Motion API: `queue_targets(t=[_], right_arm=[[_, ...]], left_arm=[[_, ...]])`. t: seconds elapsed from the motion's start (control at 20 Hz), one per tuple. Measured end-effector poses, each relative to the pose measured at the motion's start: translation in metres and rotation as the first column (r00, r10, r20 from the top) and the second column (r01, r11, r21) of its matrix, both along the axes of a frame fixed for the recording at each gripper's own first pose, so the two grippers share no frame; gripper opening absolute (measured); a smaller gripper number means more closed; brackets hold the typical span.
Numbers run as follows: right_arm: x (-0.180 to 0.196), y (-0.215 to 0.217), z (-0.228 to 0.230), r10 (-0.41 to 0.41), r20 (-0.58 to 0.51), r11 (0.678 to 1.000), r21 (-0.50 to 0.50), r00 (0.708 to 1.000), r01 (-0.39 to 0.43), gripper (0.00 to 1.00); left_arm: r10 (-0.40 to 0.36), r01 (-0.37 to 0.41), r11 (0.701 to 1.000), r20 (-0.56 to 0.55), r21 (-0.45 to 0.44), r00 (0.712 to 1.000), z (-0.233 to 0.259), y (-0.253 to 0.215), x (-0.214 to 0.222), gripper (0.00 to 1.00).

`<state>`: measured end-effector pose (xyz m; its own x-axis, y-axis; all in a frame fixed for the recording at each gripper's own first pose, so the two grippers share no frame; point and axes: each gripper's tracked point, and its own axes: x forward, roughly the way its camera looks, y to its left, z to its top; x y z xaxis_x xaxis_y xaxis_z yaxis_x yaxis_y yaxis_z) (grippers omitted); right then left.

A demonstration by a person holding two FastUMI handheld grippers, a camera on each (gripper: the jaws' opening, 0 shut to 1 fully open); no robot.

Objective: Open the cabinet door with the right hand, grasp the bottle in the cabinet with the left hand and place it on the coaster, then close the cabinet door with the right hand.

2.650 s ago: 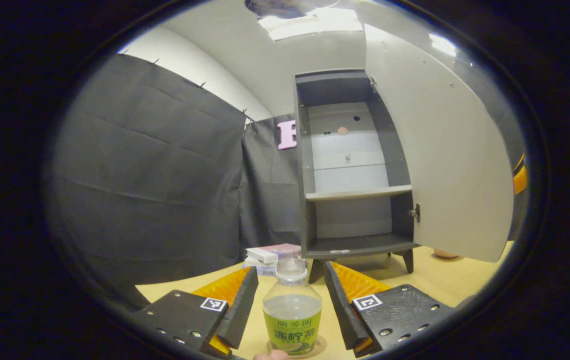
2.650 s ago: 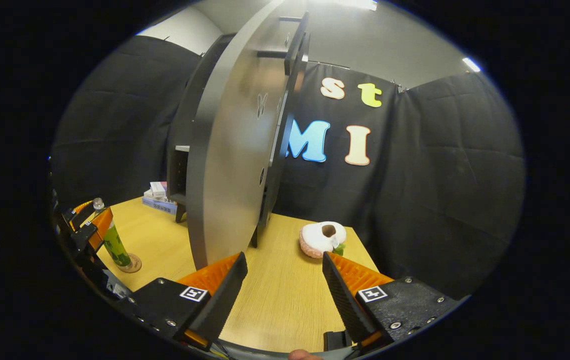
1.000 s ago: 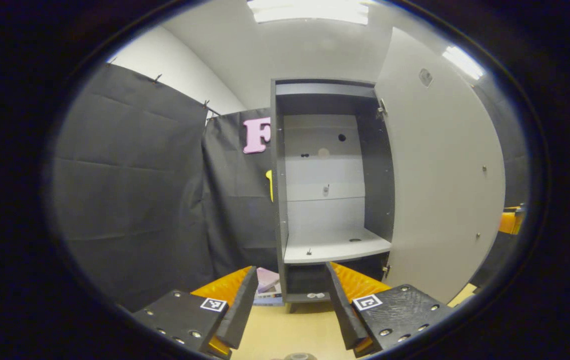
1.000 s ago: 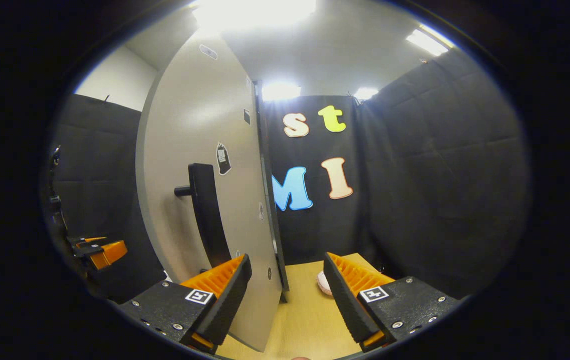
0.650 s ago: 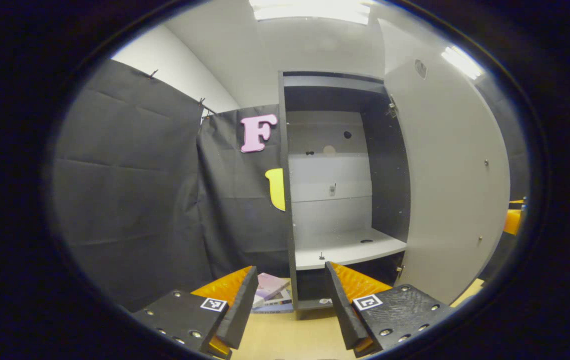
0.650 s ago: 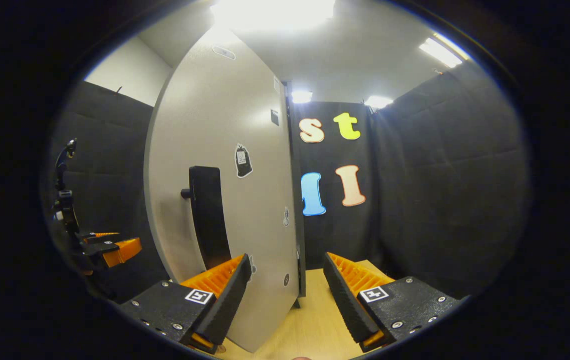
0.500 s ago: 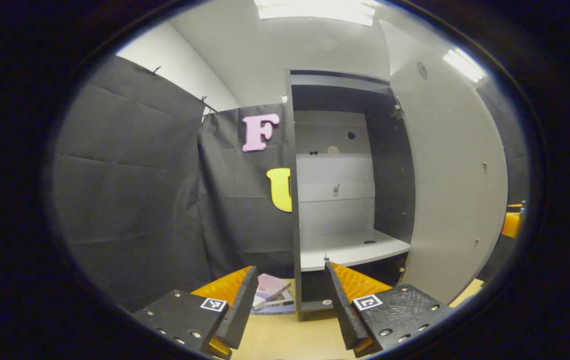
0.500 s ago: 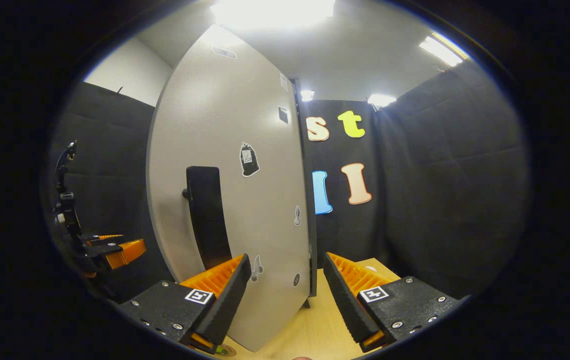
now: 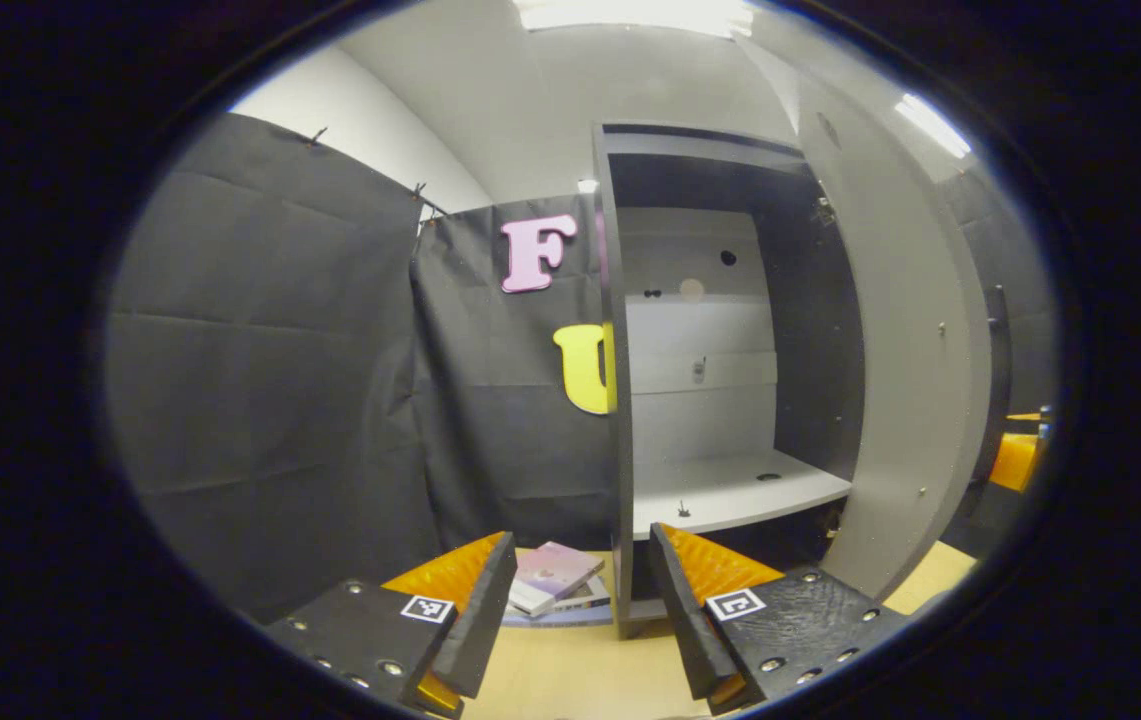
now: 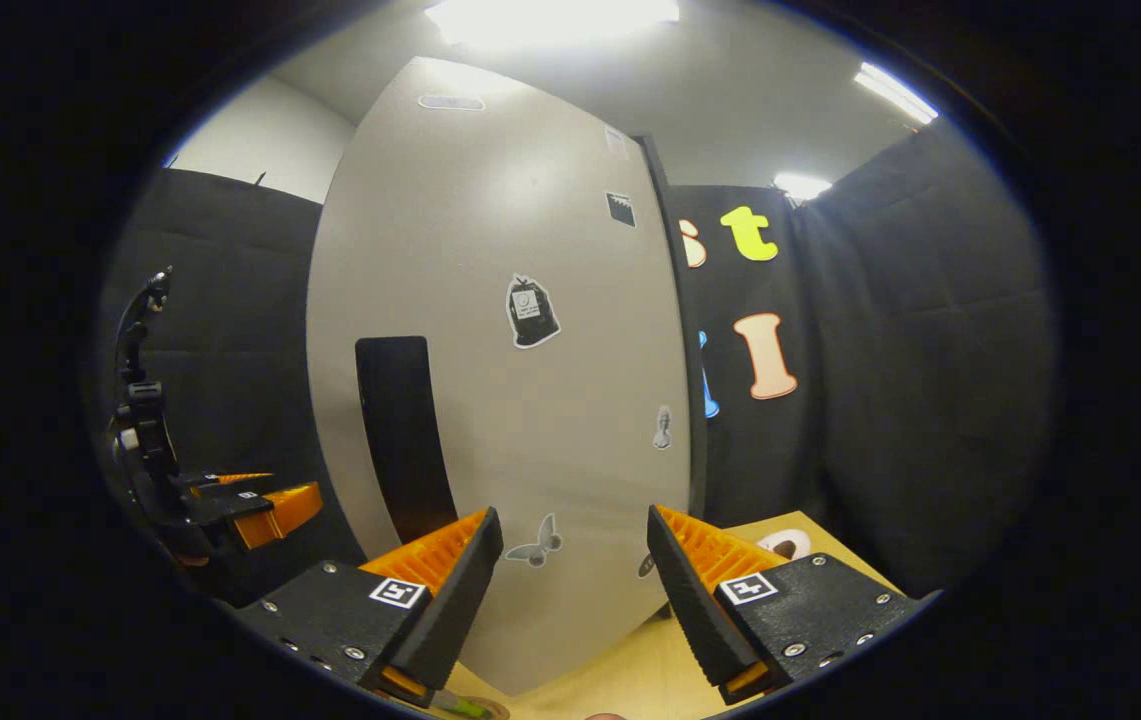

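The grey cabinet stands on the wooden table with its inside and its white shelf bare. Its door stands partly open at the right. My left gripper hangs open in front of the cabinet, nothing between its fingers. In the right gripper view the door's outer face is close ahead, with a black handle at its left. My right gripper is open just in front of the door's lower part; I cannot tell whether it touches. A green sliver of the bottle on the coaster peeks out at the bottom edge.
A stack of books lies on the table left of the cabinet's foot. A white and pink plush ring lies on the table to the right of the door. The left gripper and its holder hang left of the door.
The door has swung further toward the cabinet, with my right gripper following its outer face. My left gripper, which stood open around the bottle on the coaster, has risen and drifted left.
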<state>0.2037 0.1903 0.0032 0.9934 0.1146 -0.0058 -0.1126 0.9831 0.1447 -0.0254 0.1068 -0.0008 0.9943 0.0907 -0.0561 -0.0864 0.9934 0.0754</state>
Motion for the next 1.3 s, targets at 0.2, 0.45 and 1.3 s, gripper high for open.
queue_targets(t=[0.2,0.45,1.3], right_arm=[[0.017,-0.010,0.026,-0.020,0.081,0.996,-0.082,0.997,0.027,0.92],[0.029,-0.016,0.024,-0.058,0.090,0.988,-0.139,0.994,0.070,0.92],[0.025,-0.032,0.014,-0.055,0.033,0.993,-0.102,0.998,0.058,0.93]], left_arm=[[-0.012,0.012,1.000,0.007,0.006,1.000,0.020,-0.012,-0.006,0.76],[0.025,-0.025,1.000,0.091,-0.007,0.995,0.058,-0.042,-0.018,0.76],[-0.080,0.086,0.995,0.112,-0.044,0.990,0.063,-0.133,0.011,0.76]])
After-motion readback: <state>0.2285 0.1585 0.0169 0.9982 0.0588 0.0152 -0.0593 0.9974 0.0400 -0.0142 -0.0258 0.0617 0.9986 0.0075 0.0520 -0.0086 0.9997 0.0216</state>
